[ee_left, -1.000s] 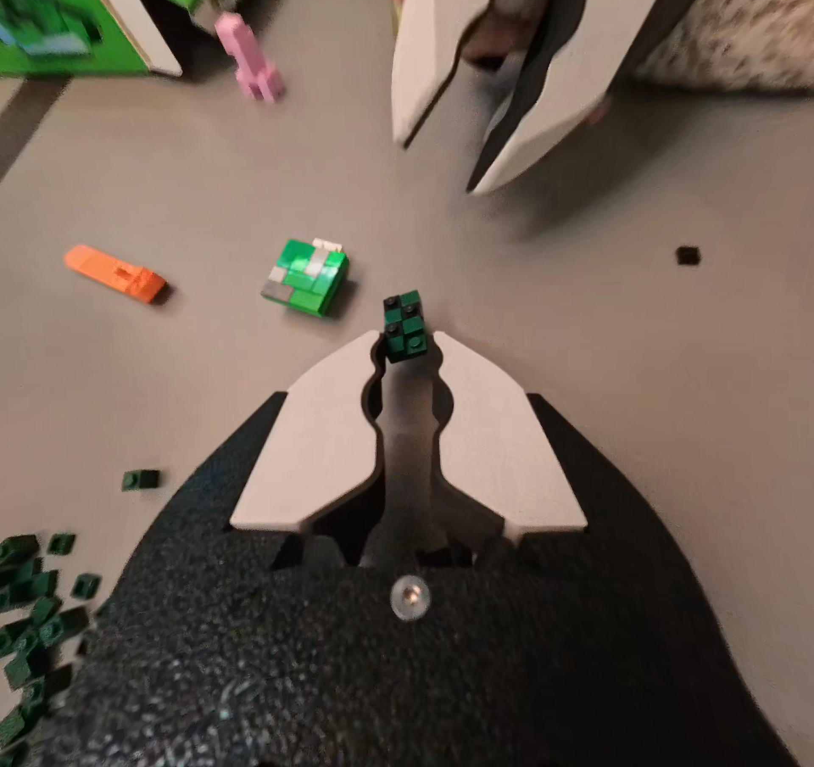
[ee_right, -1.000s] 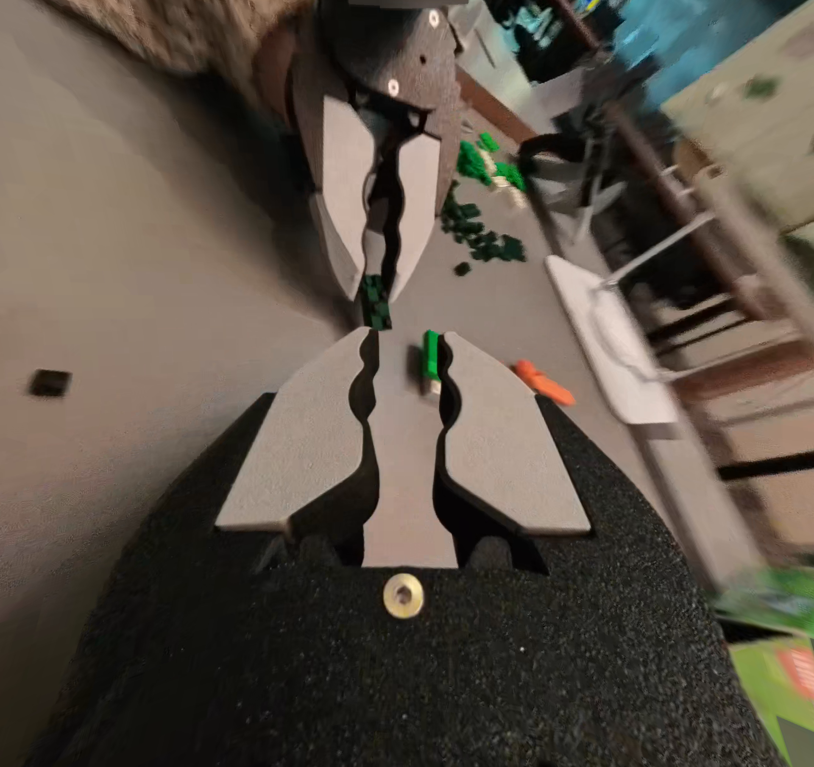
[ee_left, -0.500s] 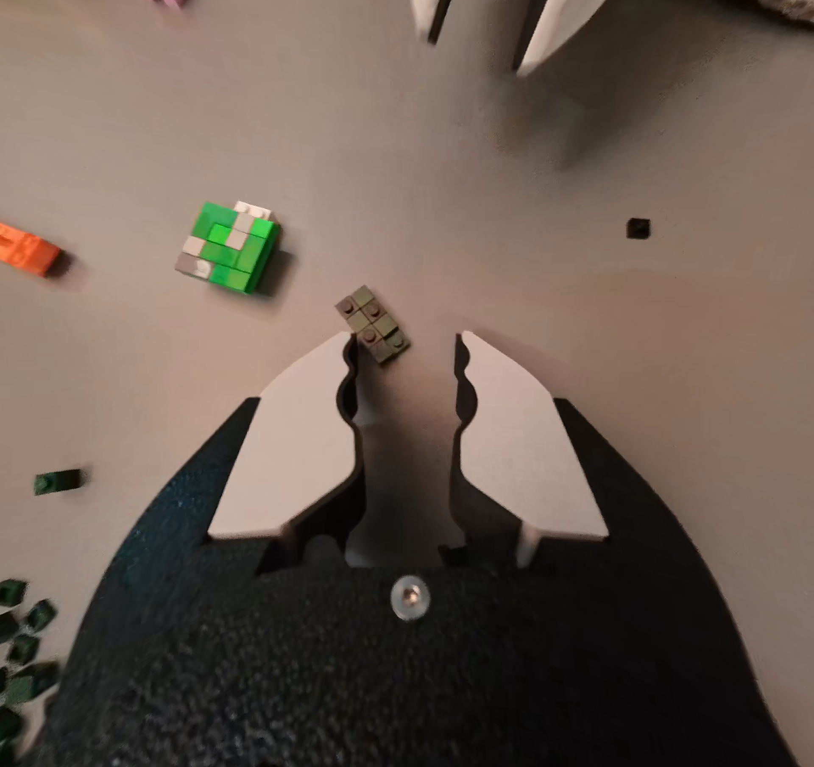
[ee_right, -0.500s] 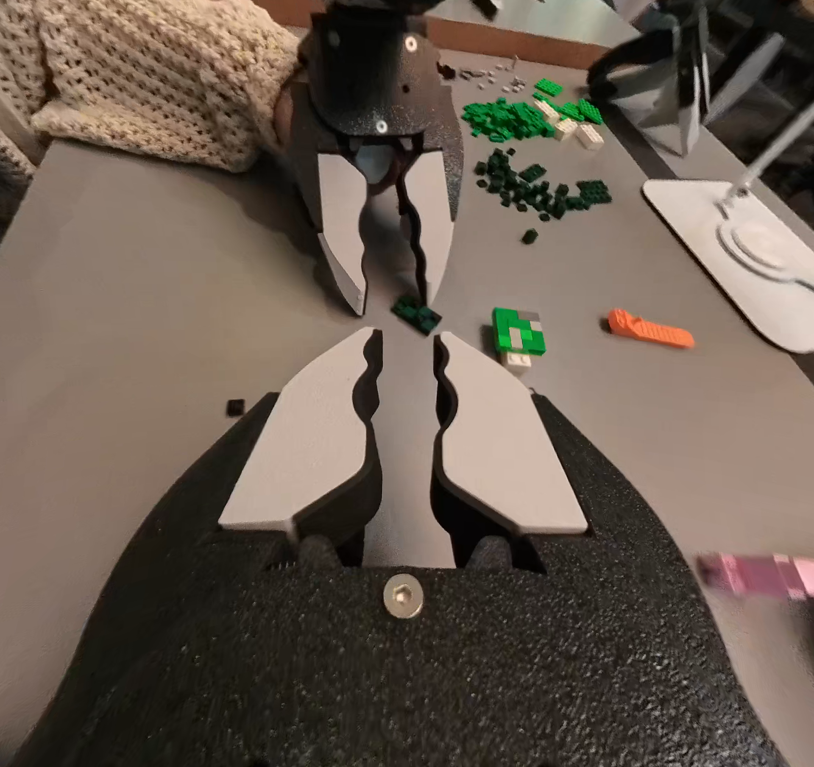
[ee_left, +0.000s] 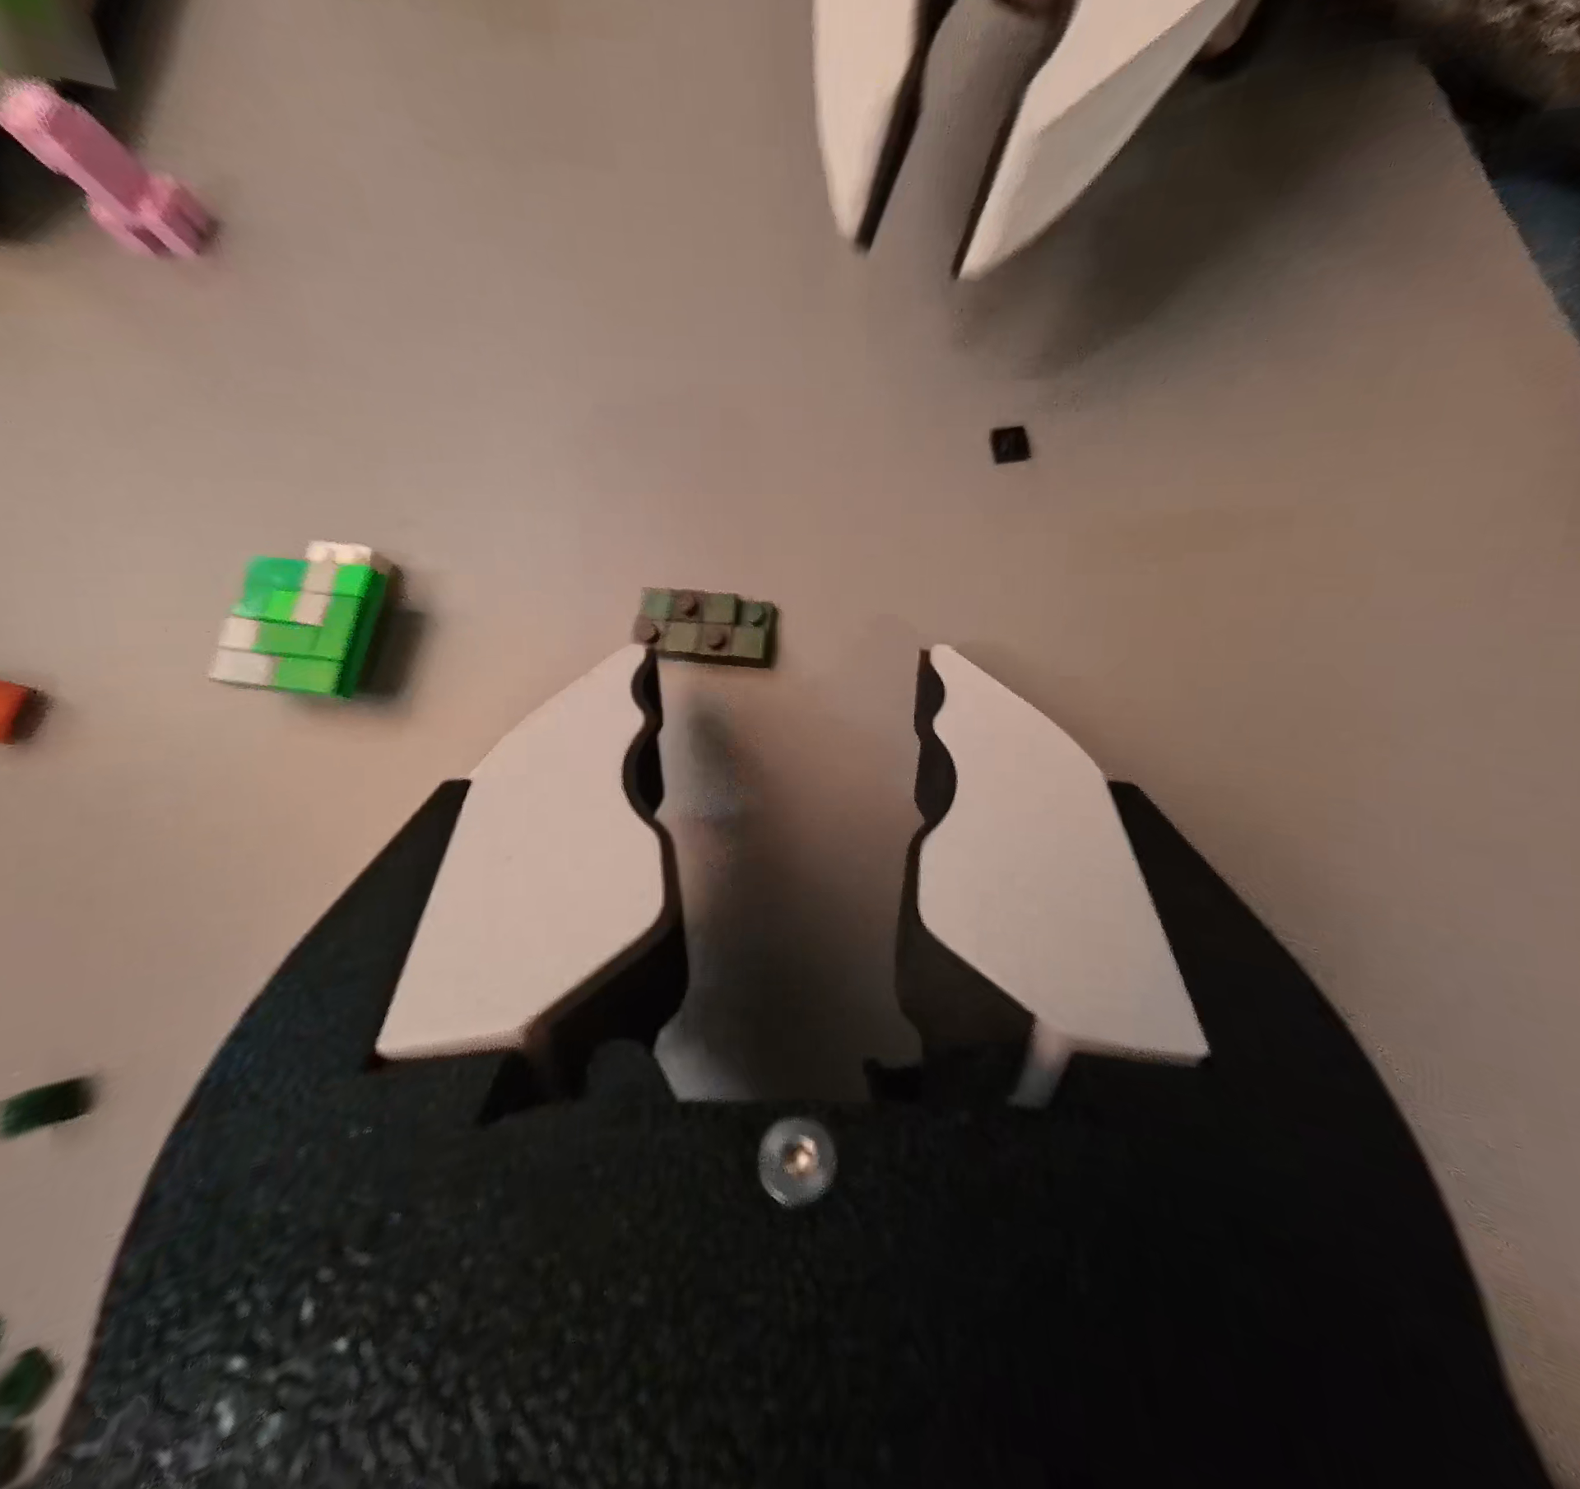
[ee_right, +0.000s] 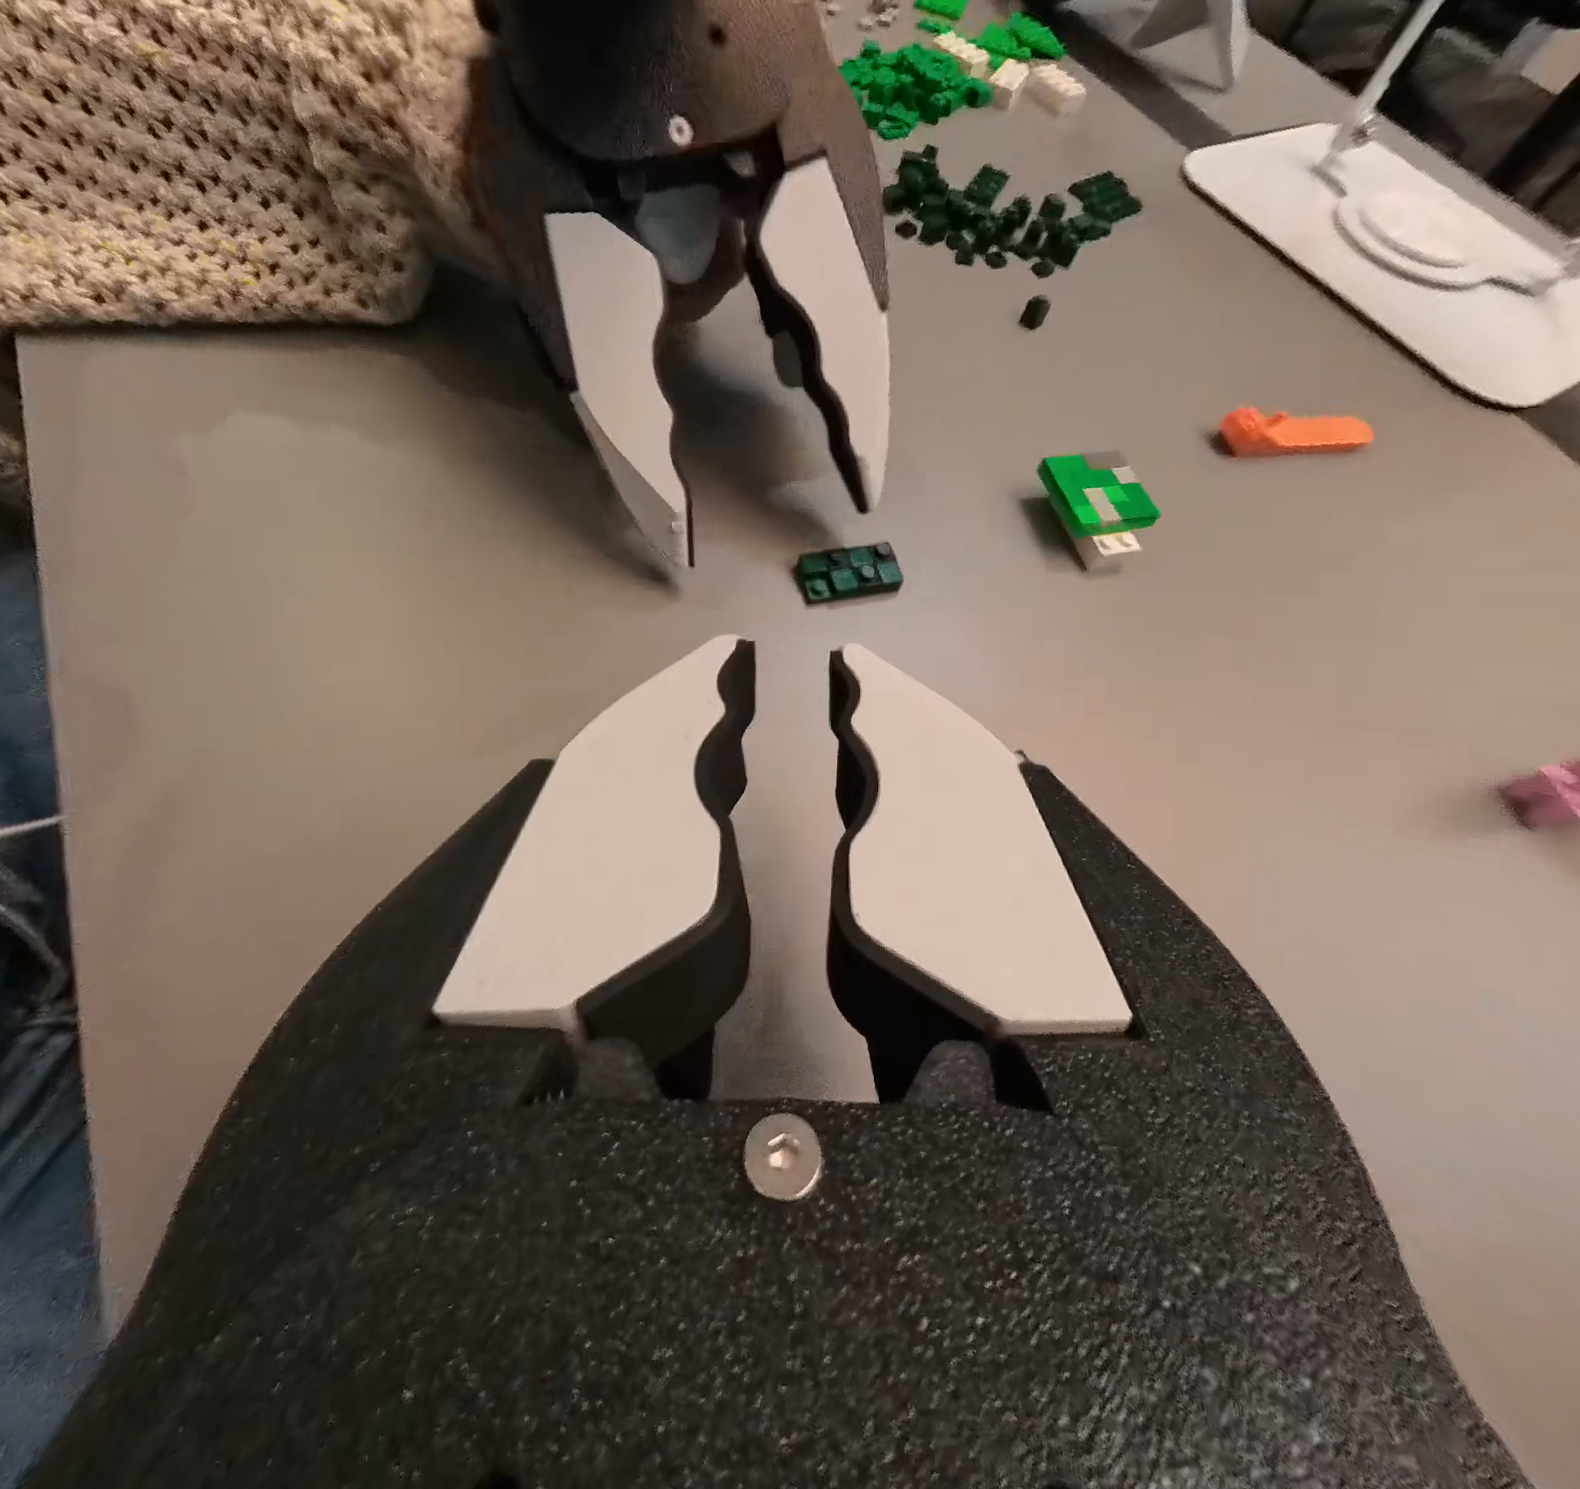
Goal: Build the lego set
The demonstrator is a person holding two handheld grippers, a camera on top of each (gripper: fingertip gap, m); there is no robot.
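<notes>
grey tabletop (ee_right: 342,678) carries the whole scene. a small flat dark green lego plate assembly with studs on top (ee_left: 708,627) lies on it, held by neither tool. in the left wrist view the left gripper (ee_left: 787,657) hangs just short of the plate with its pale fingers spread wide and nothing between them; the plate sits at about 11 o'clock from the gap, just beside the tip of the finger on the left of the picture, and contact cannot be told. in the right wrist view the same plate (ee_right: 849,574) lies at 12 o'clock from the right gripper (ee_right: 792,648), a little beyond its tips, and the left gripper (ee_right: 774,537) faces it from the far side. the right gripper's fingers stand slightly parted with a narrow gap, holding nothing.

from the plate in the left wrist view, a bright green, grey and white brick block (ee_left: 299,627) rests at 9 o'clock, well apart, and a tiny black square piece (ee_left: 1011,445) lies at 2 o'clock. a pink brick figure (ee_left: 111,174) lies at 10 o'clock near the picture's edge, blurred.

in the right wrist view an orange brick separator tool (ee_right: 1295,432) lies at 2 o'clock from the plate, beyond the block. a loose pile of dark green pieces (ee_right: 1009,208) and a pile of bright green and white bricks (ee_right: 958,71) sit farther off at 1 o'clock, near a white stand base (ee_right: 1368,251). a cream knitted sleeve (ee_right: 197,122) covers the arm behind the left gripper.
</notes>
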